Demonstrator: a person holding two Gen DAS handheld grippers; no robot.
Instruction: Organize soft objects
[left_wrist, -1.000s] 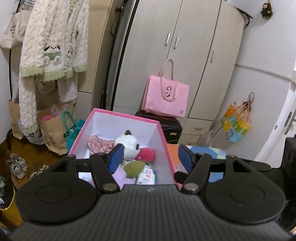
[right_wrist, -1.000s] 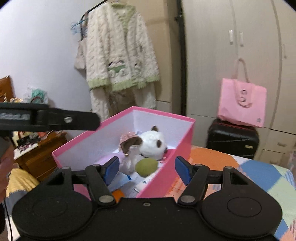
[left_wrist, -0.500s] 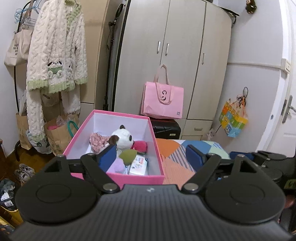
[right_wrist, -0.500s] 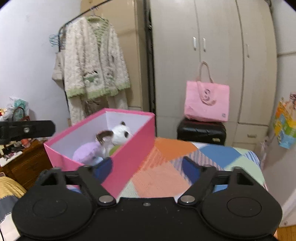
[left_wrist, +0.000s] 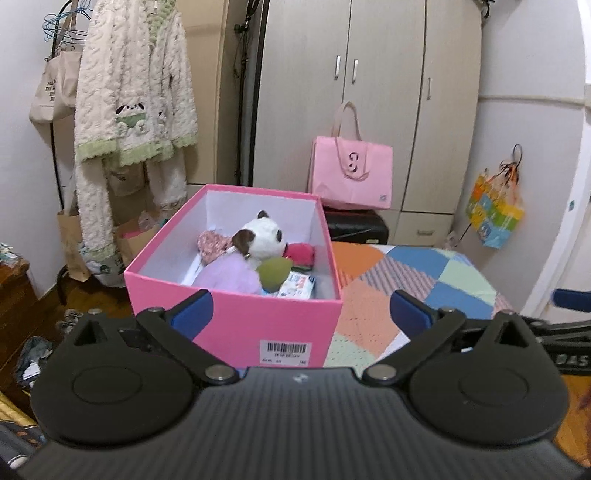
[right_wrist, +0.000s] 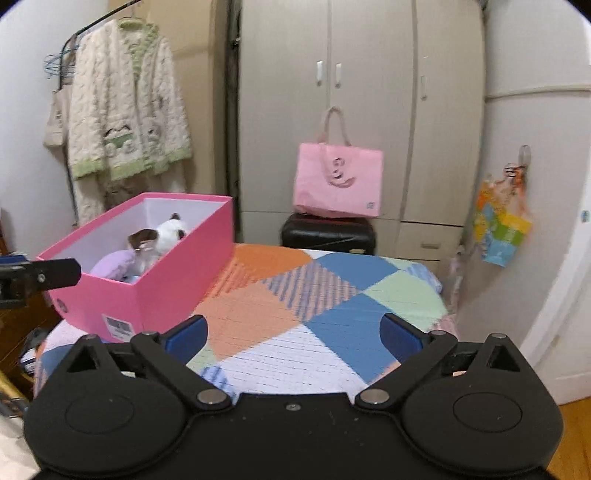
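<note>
The left gripper (left_wrist: 301, 314) is nearest in its own view. Its jaws have just been opening and now stand wide apart, with nothing pressed between the blue pads; the near wall of the pink box (left_wrist: 236, 325) shows in the gap but is not touched. The right gripper (right_wrist: 293, 332) has likewise just been opening; its jaws stand wide apart over the patchwork blanket (right_wrist: 295, 302) and hold nothing.

The pink box sits on the left part of the blanket, open at the top, with a barcode label (left_wrist: 283, 350) on its near wall. Inside it lie the soft objects: a lilac plush (left_wrist: 229, 275) nearest, a green plush (left_wrist: 273, 271) just beside it, a white-and-brown plush dog (left_wrist: 262, 236) behind them, a floral fabric piece (left_wrist: 212, 243) to the left, and a red plush (left_wrist: 301, 253) to the right. A printed packet (left_wrist: 299, 286) lies flat near the right wall.

Beyond the blanket stands a black suitcase (right_wrist: 328, 232) with a pink tote bag (right_wrist: 338, 181) on top. Behind these is a beige wardrobe (right_wrist: 369, 92). A fleecy white robe (right_wrist: 129, 110) hangs at the left, and a colourful bag (right_wrist: 500, 229) hangs at the right.
</note>
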